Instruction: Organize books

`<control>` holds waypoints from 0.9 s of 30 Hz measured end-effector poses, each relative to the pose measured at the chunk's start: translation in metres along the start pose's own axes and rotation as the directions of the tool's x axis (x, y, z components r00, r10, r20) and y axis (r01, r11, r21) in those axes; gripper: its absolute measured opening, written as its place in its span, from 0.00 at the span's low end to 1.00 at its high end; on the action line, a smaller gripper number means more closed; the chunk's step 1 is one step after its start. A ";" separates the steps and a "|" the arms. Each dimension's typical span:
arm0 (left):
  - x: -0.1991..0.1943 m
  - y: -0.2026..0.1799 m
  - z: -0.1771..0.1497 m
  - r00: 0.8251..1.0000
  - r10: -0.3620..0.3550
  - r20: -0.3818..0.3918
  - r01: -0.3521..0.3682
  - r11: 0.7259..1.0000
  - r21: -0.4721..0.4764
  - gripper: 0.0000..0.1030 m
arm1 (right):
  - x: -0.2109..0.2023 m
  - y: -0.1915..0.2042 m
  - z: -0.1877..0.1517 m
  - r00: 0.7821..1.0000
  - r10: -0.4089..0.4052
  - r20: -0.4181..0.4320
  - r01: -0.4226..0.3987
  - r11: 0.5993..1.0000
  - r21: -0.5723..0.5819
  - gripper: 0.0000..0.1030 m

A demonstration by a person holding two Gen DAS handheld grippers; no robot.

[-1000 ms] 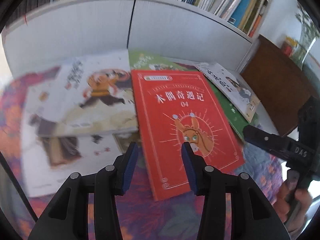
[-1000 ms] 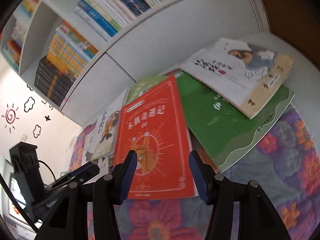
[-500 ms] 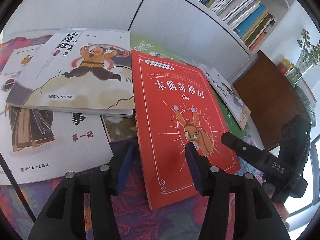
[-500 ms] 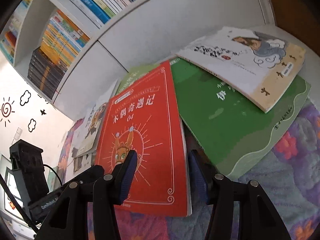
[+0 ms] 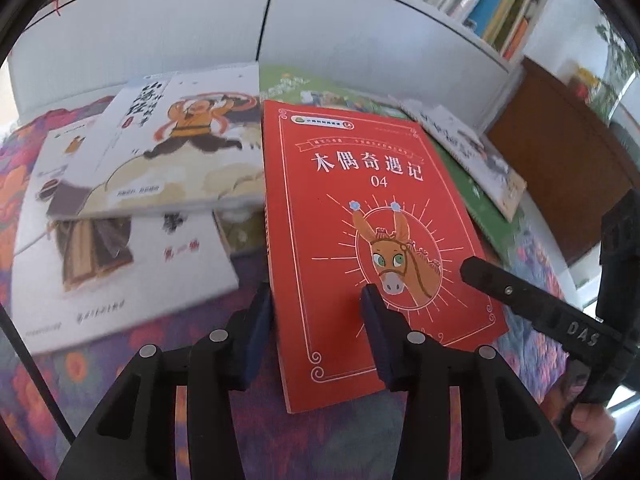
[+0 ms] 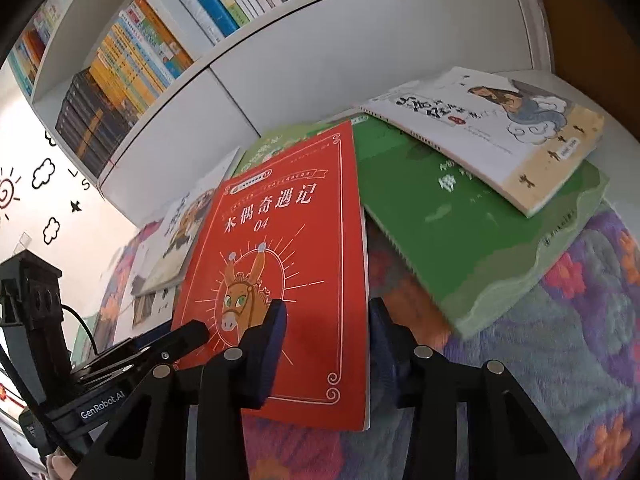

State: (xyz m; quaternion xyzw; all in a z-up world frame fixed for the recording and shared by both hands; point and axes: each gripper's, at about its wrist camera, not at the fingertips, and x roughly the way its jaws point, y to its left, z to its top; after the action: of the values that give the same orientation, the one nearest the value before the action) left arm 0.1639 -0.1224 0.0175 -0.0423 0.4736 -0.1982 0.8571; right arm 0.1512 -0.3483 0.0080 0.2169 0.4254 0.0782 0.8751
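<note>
- Red book [image 5: 372, 216]: cover with a donkey picture, lying flat on the floral cloth [image 5: 328, 440] that covers the surface, in the middle of a loose spread of books.
- Left claw [image 5: 316, 312]: jaws have just been closing; they straddle the red book's left edge, one finger [image 5: 260, 320] just outside the edge, the other over the cover. Whether the pads press on the book cannot be told.
- Right claw [image 6: 326, 330]: jaws have just been closing; they straddle the red book's right edge near its lower corner, one finger over the cover, the other beside the edge. Contact cannot be told.
- White book with an orange-clad figure [image 5: 180, 148]: left of the red book, on top of another white book [image 5: 120, 272].
- Green book [image 6: 472, 224]: right of the red book, with a cream book [image 6: 492, 132] lying across it.
- Bookshelf [image 6: 168, 44]: behind the surface, packed with upright books.
</note>
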 end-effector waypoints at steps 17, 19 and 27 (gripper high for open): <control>-0.020 0.038 -0.020 0.952 -0.195 -0.236 0.186 0.981 -0.058 0.30 | -0.009 -0.021 -0.019 0.944 0.243 -0.225 -0.229 0.970 0.085 0.32; -0.015 0.039 -0.016 0.948 -0.210 -0.239 0.200 0.978 -0.067 0.29 | -0.005 -0.022 -0.012 0.944 0.239 -0.226 -0.225 0.971 0.084 0.28; -0.006 0.039 -0.001 0.963 -0.170 -0.210 0.161 0.985 -0.059 0.27 | 0.006 -0.033 0.000 0.940 0.253 -0.227 -0.228 0.965 0.132 0.13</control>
State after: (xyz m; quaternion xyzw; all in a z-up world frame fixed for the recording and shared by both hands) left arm 0.1722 -0.0849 0.0115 -0.0778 0.5619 -0.2627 0.7805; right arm 0.1536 -0.3758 -0.0112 0.3014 0.5025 0.1882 0.7882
